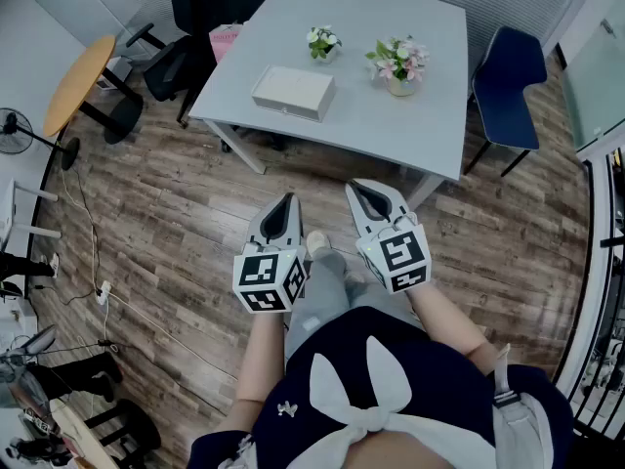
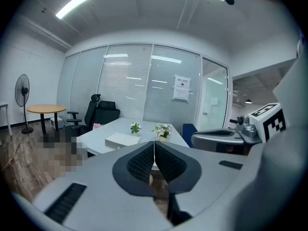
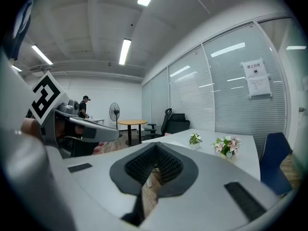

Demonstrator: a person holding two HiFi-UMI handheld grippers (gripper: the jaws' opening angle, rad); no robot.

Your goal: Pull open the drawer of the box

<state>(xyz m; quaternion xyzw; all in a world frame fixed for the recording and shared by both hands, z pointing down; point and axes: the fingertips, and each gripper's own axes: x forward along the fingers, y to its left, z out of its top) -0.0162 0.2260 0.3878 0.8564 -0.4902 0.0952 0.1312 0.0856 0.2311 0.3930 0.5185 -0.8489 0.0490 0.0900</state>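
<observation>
A flat white box (image 1: 293, 92) with a drawer front lies on the grey table (image 1: 430, 115), toward its left side; the left gripper view also catches the box (image 2: 122, 139). My left gripper (image 1: 288, 201) is shut and empty, held over the wooden floor well short of the table. Beside it, my right gripper (image 1: 359, 191) is shut with nothing between its jaws, near the table's front edge. Both point toward the table. In the right gripper view the box is hidden behind the jaws.
Two small flower pots (image 1: 323, 43) (image 1: 399, 65) stand on the table behind the box. A blue chair (image 1: 508, 81) is at the table's right, a black office chair (image 1: 200, 8) at its far left. A round wooden table (image 1: 78, 81) and a fan (image 1: 14, 131) stand left.
</observation>
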